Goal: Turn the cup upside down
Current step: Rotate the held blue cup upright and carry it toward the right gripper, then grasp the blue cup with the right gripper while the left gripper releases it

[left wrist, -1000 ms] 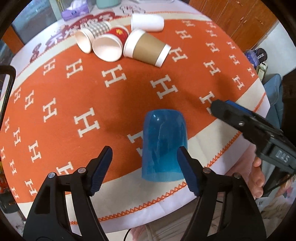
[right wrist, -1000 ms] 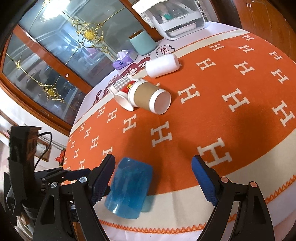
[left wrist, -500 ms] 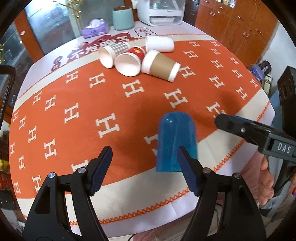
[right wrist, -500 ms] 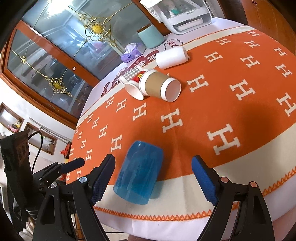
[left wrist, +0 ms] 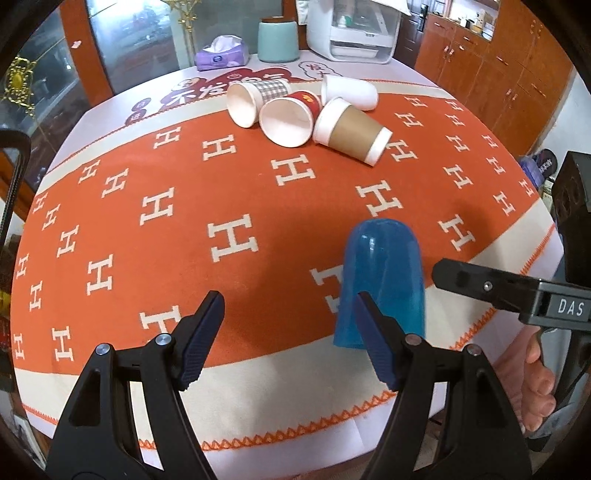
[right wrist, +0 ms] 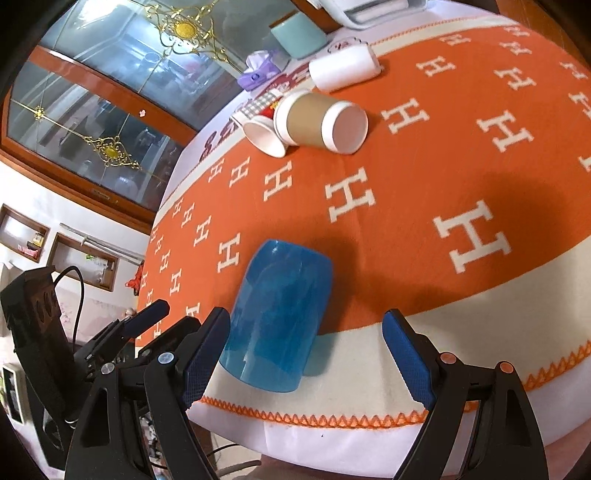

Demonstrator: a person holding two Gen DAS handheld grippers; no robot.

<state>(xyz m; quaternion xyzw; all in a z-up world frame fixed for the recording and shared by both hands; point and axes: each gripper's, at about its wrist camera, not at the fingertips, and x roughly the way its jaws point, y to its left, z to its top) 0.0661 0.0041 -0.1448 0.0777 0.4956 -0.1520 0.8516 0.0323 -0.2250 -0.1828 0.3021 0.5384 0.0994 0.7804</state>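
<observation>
A translucent blue cup [left wrist: 382, 280] stands upside down, rim on the cloth, near the table's front edge. It also shows in the right wrist view [right wrist: 277, 321]. My left gripper [left wrist: 288, 339] is open and empty, just in front of the cup and to its left; its right finger overlaps the cup's lower edge in view. My right gripper [right wrist: 306, 360] is open and empty, with the cup just ahead of its left finger. The right gripper's finger also shows in the left wrist view [left wrist: 491, 286], to the right of the cup.
Several paper cups lie on their sides at the far middle: a brown one [left wrist: 351, 131], a red one [left wrist: 288, 116], a checked one [left wrist: 255, 98], a white one [left wrist: 349, 92]. A tissue pack [left wrist: 221, 53], a teal canister [left wrist: 277, 40] and a white appliance [left wrist: 354, 29] stand behind. The orange cloth's edge [left wrist: 295, 417] is close.
Both grippers have drawn back and risen from the blue cup. In the left wrist view the cup has shifted from between the fingers to the right finger's side. The cup stays put.
</observation>
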